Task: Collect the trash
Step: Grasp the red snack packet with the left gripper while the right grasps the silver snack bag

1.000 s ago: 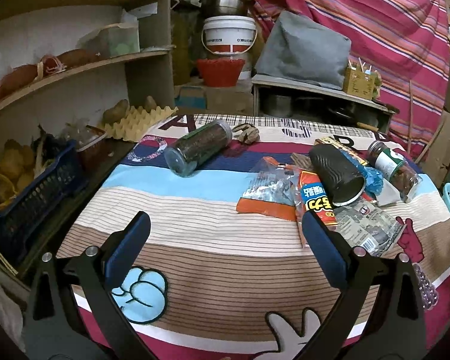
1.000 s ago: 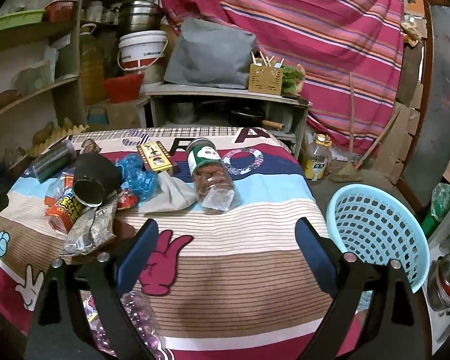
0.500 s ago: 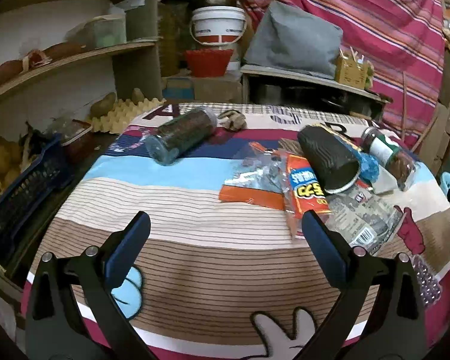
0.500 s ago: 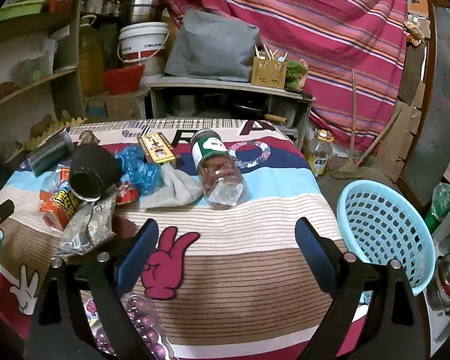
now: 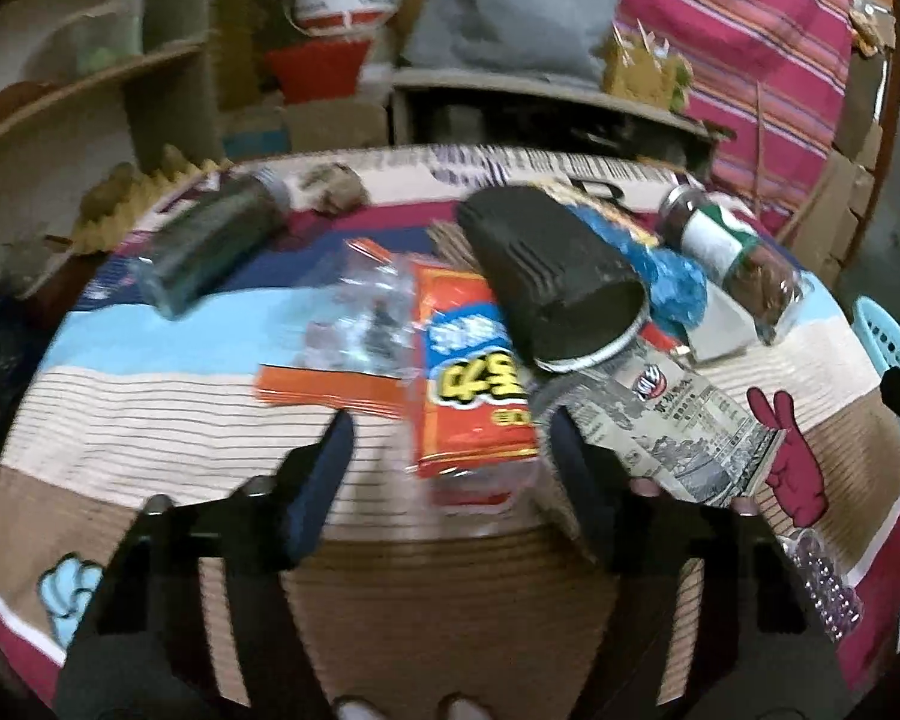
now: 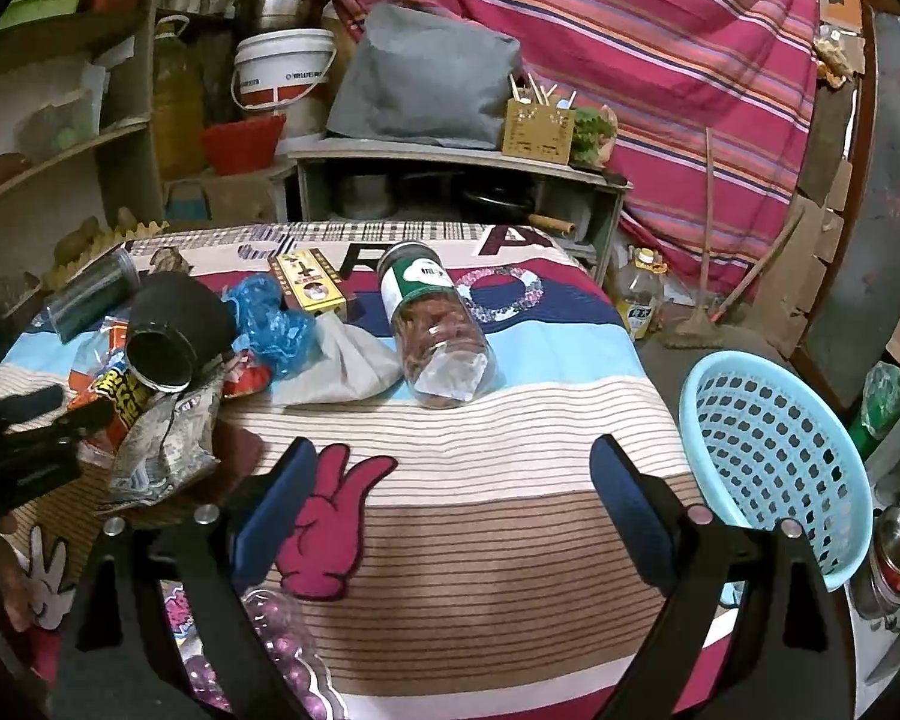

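A heap of trash lies on the cartoon tablecloth (image 5: 150, 420). An orange snack wrapper (image 5: 474, 396) is between the fingers of my left gripper (image 5: 450, 444), whose jaws are closing; the pads do not press on it. Behind it lie a black paper cup (image 5: 552, 282) on its side, a clear-and-orange wrapper (image 5: 354, 330), a grey printed wrapper (image 5: 678, 426) and a blue plastic bag (image 5: 672, 276). My right gripper (image 6: 453, 480) stands open over the striped cloth with nothing between its fingers, near a light blue basket (image 6: 774, 450).
A jar with a green label (image 6: 438, 324) lies on its side mid-table, a dark bottle (image 5: 210, 246) at the back left, a yellow box (image 6: 309, 288) behind the bag. A packet of purple beads (image 6: 270, 648) sits at the near edge. Shelves stand on the left.
My left gripper has moved forward and down to the orange wrapper, and its jaws have narrowed around it. The right gripper has barely moved.
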{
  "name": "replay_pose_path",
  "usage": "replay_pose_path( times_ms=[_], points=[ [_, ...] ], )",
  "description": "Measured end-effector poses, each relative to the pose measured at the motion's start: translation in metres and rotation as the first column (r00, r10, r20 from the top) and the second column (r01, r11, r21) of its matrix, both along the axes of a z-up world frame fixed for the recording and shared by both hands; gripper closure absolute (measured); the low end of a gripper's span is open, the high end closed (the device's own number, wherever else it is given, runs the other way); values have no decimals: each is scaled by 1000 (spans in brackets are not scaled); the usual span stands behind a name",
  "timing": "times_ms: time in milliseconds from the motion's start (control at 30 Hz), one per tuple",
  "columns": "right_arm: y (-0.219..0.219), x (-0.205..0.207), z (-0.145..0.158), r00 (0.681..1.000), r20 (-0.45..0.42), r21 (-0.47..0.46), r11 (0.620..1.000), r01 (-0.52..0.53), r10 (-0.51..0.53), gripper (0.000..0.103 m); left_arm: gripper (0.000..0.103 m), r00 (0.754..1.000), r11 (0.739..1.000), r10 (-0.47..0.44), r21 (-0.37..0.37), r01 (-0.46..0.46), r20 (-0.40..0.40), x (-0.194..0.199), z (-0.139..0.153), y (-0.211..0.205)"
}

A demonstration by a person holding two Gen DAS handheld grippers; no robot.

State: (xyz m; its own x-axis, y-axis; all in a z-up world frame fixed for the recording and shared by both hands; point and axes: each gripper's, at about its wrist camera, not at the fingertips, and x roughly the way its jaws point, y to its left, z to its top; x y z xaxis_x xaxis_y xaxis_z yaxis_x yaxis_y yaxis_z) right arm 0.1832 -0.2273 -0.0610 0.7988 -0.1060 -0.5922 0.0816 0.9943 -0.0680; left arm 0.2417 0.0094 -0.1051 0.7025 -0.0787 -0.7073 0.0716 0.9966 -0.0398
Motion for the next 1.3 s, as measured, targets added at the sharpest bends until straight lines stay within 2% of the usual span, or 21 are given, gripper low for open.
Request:
replay_pose_path(
  times_ms=[100, 367, 533, 667, 1067, 1133, 1300],
  points=[
    [0, 1, -1, 1000, -8, -1, 1000, -2, 2, 13, 57, 1000, 1000, -16, -15, 15, -15, 5, -4, -2],
    [18, 5, -5, 999, -19, -5, 999, -41, 41, 13, 60, 1000, 1000, 5, -31, -4, 18, -18, 4, 25],
    [44, 10, -10, 994, -31, 6, 995, -100, 101, 13, 61, 999, 999, 40, -1, -40, 35, -38, 11, 52],
    [66, 16, -16, 988, -46, 5, 989, -148, 148, 13, 61, 997, 998, 65, -12, -64, 31, -50, 14, 79],
    [105, 34, -37, 967, -139, -2, 976, -217, 214, 15, 59, 995, 995, 99, -24, -99, 20, -61, -1, 119],
    [106, 35, -38, 964, -147, 1, 975, -224, 221, 20, 57, 994, 995, 102, -13, -102, 24, -61, -2, 119],
    [112, 36, -40, 952, -169, 9, 966, -258, 256, 48, 55, 992, 993, 121, -15, -121, 21, -62, -6, 123]
  ],
)
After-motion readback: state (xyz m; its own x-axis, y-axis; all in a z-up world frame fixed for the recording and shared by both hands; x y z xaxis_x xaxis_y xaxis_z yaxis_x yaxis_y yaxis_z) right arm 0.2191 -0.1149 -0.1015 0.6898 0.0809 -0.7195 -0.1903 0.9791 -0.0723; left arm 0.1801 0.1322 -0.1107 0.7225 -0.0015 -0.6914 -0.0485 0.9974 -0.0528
